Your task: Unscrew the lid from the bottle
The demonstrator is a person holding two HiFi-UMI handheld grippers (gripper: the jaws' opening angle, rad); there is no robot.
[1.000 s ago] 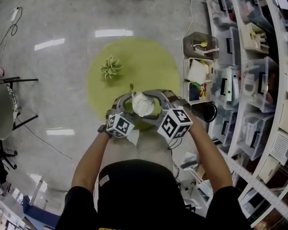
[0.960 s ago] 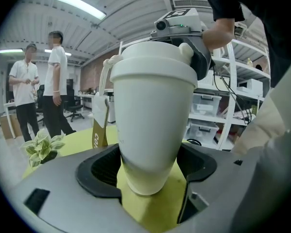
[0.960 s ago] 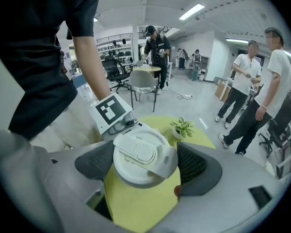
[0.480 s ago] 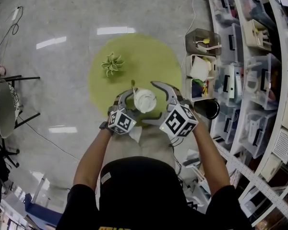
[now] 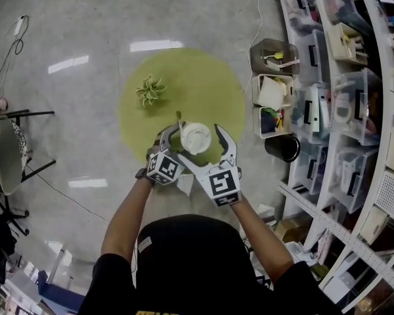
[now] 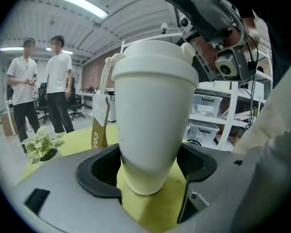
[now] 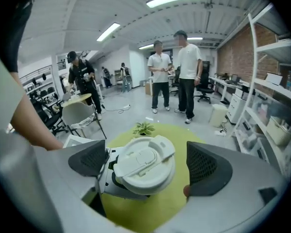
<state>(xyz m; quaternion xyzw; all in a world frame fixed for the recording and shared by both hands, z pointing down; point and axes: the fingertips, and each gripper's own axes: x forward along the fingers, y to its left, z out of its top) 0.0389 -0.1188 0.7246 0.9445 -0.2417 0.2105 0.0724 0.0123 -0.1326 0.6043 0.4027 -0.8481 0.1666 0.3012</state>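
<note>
**Head view with both gripper views: lid removal at its opening stage.** The left gripper (image 6: 148, 169) clamps the lower body of the white tapered plastic bottle (image 6: 153, 110), with its dark ribbed pads (image 6: 99, 171) pressed on either side. It holds the bottle upright in the air above the round yellow-green surface (image 5: 213, 90). The white round flip-top lid (image 7: 143, 164) sits on the bottle's mouth with no gap visible at the seam; whether any thread is loosened cannot be told. The right gripper (image 7: 146, 165) stands over the top with its jaws wide and closing. The lid lies between its pads with open space on both sides, so this gripper grasps nothing. Done, on this evidence: the bottle is secured and the second gripper is aligned. Left to do: closing on the lid's rim, turning it, probably with several regrips, and lifting it off. For room to move, in the head view the small green potted plant (image 5: 149, 90) lies at 10 o'clock from the bottle, well apart. White shelving with clear bins (image 5: 354, 110) runs from 1 to 4 o'clock, and a black cylinder (image 5: 282, 148) stands at 3 o'clock; both are apart from the arms. The tightest margin is likely just beneath the lid, where part of the left gripper lies near the rim at 8 o'clock in the right gripper view. In the left gripper view a brown paper tag (image 6: 99, 125) also hangs at the bottle's 9 o'clock side.
</note>
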